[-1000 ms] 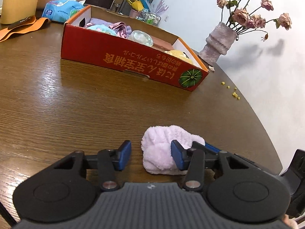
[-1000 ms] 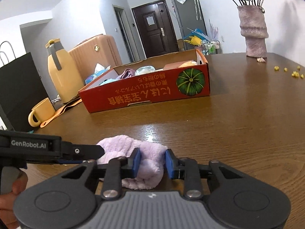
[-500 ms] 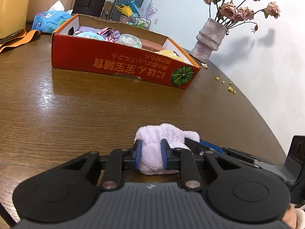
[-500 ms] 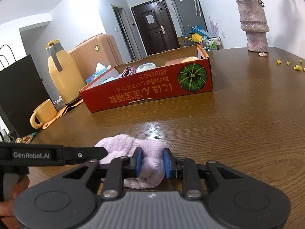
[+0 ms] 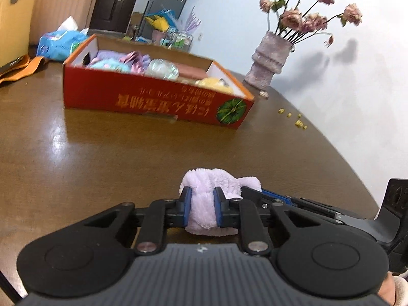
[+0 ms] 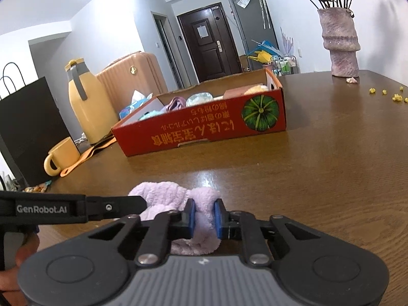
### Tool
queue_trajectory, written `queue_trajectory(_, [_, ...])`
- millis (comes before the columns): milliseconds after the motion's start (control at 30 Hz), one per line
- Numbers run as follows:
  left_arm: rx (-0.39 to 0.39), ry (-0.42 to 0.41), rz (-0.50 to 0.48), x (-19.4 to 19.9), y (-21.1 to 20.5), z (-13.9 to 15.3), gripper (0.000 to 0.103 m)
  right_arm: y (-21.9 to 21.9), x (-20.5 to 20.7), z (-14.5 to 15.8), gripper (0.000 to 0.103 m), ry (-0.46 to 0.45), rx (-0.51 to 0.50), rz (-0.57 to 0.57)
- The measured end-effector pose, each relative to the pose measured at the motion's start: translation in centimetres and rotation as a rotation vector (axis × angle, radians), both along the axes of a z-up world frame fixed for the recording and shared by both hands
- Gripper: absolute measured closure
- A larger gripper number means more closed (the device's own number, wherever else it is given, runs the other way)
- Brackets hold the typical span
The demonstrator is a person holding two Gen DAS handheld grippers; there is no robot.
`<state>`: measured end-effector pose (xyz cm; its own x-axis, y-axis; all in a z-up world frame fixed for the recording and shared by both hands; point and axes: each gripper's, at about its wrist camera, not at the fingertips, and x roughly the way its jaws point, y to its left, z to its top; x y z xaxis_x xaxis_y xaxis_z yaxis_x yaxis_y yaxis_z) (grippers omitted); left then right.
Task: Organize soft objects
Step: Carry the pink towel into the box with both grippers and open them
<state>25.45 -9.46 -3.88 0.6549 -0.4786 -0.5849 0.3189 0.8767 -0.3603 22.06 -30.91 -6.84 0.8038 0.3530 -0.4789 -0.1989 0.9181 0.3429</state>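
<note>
On the far left of the brown desk [image 6: 331,168] stands a black paper bag [image 6: 28,127], with a yellow mug [image 6: 62,155] in front of it and a tall yellow jug [image 6: 89,109] just beside, on an orange mat [image 6: 89,153]. A blue tissue pack [image 5: 61,44] lies behind the left end of the long red box [image 5: 153,99], which sits well beyond the grippers and holds soft things: lilac and pink cloths [image 5: 132,60], a clear round wrapped item [image 5: 162,68] and a yellow plush [image 5: 214,84].

Near the front edge of the desk lies a fluffy lilac towel [image 5: 211,186], bunched up. The left gripper [image 5: 201,210] has its blue fingers [image 5: 187,209] pinching one end of it; they have just been closing, and the fabric bulges between them. The right gripper [image 6: 204,219] pinches the other end of the same towel in the same way, its fingers [image 6: 219,219] also just closed in on the pile. The two grippers sit close, side by side.

To the right, a rough pinkish vase [image 6: 341,43] of dried roses [image 5: 303,17] stands by the wall, with small yellow crumbs [image 6: 395,97] scattered on the desk nearby.
</note>
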Motion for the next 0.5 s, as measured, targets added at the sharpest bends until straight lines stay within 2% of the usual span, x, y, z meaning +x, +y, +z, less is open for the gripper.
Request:
queue_trajectory(133, [-0.026, -0.099, -0.042, 3.0, -0.5, 3.8, 0.085, -1.1, 2.2, 3.9, 0.088, -0.111, -0.006, -0.016])
queue_trajectory(200, [-0.034, -0.145, -0.061, 6.3, -1.1, 6.1, 0.085, -1.3, 4.8, 6.5, 0.088, -0.175, -0.071, -0.023])
queue_trajectory(267, [-0.034, -0.146, -0.051, 10.9, -2.0, 7.6, 0.085, -1.3, 8.8, 8.5, 0.088, -0.207, -0.129, -0.024])
queue_trajectory(367, [-0.03, -0.076, -0.009, 18.5, -3.1, 7.6, 0.085, -1.5, 16.8, 9.4, 0.088, -0.133, -0.149, -0.018])
queue_trajectory(500, [0.015, 0.022, 0.04, 26.3, -3.7, 5.1, 0.085, -0.8, 26.0, 7.8, 0.089, 0.008, -0.163, 0.0])
